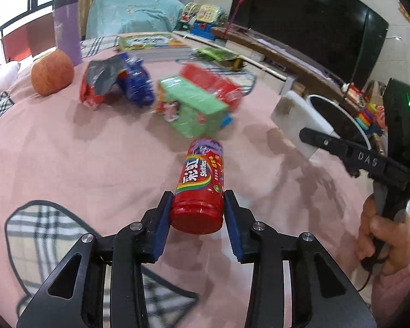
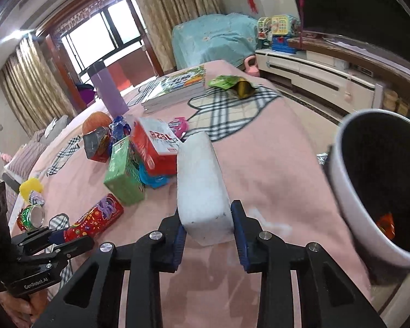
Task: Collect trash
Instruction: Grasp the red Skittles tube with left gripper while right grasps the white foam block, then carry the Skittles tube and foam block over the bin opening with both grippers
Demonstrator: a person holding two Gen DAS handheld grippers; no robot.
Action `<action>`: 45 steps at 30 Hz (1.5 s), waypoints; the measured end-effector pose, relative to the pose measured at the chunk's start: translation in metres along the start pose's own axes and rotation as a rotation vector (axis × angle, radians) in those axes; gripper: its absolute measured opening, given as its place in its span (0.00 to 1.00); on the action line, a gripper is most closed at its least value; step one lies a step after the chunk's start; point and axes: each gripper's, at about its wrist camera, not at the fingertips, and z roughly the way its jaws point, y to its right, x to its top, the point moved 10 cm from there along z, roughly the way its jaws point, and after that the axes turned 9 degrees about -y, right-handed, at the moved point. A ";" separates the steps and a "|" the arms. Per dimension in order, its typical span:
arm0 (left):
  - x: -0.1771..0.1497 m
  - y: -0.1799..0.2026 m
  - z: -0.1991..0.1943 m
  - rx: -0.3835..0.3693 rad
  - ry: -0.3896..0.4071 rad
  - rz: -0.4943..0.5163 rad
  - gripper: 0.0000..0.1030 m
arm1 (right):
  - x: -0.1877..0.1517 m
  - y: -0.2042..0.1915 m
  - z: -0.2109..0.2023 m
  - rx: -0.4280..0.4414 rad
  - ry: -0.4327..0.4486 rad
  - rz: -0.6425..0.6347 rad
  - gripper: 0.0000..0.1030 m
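My left gripper (image 1: 197, 205) is shut on a red Skittles tube (image 1: 202, 183), held just above the pink bedspread (image 1: 68, 164); the tube also shows in the right wrist view (image 2: 95, 218). My right gripper (image 2: 206, 218) is shut on a white foam block (image 2: 202, 180), also visible in the left wrist view (image 1: 298, 117). A white trash bin (image 2: 341, 191) with a dark inside stands just right of the block, at the bed's edge. More trash lies ahead: a green box (image 1: 191, 106), a red box (image 1: 213, 84), a red and grey wrapper (image 1: 98, 82), a blue wrapper (image 1: 136, 82).
An orange (image 1: 52, 72), a purple tumbler (image 1: 67, 30) and stacked books (image 1: 155, 45) sit at the far side. A green snack bag (image 2: 229, 83) lies near the bed's far edge. A TV (image 1: 314, 22) and cabinet stand to the right.
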 end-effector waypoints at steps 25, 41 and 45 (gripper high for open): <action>0.023 0.119 -0.001 -0.121 0.045 0.106 0.33 | -0.030 0.076 -0.094 -0.045 0.135 0.143 0.30; 0.051 0.183 0.006 -0.168 0.054 0.196 0.33 | -0.029 0.128 -0.119 -0.096 0.177 0.210 0.30; 0.059 0.197 0.012 -0.173 0.051 0.213 0.33 | -0.027 0.142 -0.122 -0.109 0.182 0.226 0.30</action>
